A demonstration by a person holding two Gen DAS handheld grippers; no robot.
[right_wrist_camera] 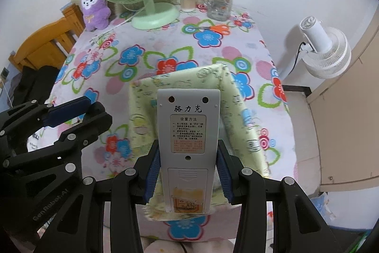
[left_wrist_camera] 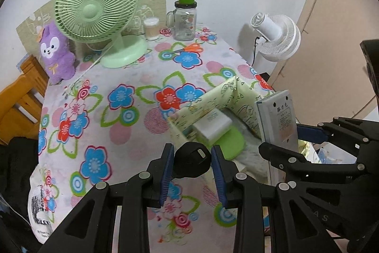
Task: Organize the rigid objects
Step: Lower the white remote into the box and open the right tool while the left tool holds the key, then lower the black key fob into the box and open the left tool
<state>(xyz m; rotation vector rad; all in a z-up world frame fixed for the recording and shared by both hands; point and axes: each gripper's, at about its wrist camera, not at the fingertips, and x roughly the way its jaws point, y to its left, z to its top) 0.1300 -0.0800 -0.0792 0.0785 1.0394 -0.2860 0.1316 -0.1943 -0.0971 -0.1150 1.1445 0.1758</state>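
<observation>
**Two objects carried toward the fabric box**

Left wrist view: the left gripper [left_wrist_camera: 192,166] was seen clenched on a black knob-like object [left_wrist_camera: 191,163], held between the blue fingers [left_wrist_camera: 166,172] above the flowered desk [left_wrist_camera: 113,68]. Just ahead of the fingers, slightly to the right, the open fabric box [left_wrist_camera: 213,96] was visible, with a white charger block [left_wrist_camera: 212,126] and a green pad [left_wrist_camera: 233,142] already lying inside. To the right of the fingers, the right gripper [left_wrist_camera: 284,134] was seen holding a grey remote control [left_wrist_camera: 279,120] on end over the box's near corner.

Right wrist view: the remote control [right_wrist_camera: 188,134] was gripped by its long edges between the right fingers [right_wrist_camera: 151,172], label side toward the camera, with the box wall [right_wrist_camera: 239,96] directly behind and below it. The left gripper [right_wrist_camera: 68,110] was seen to the left of the fingers.

Risks, as judged: the box walls looked soft, so a wall could be folded inward if the remote were lowered onto its rim. The two grippers were close together, and a collision over the box seemed possible. The rounded knob might be twisted out of its narrow grip.
</observation>
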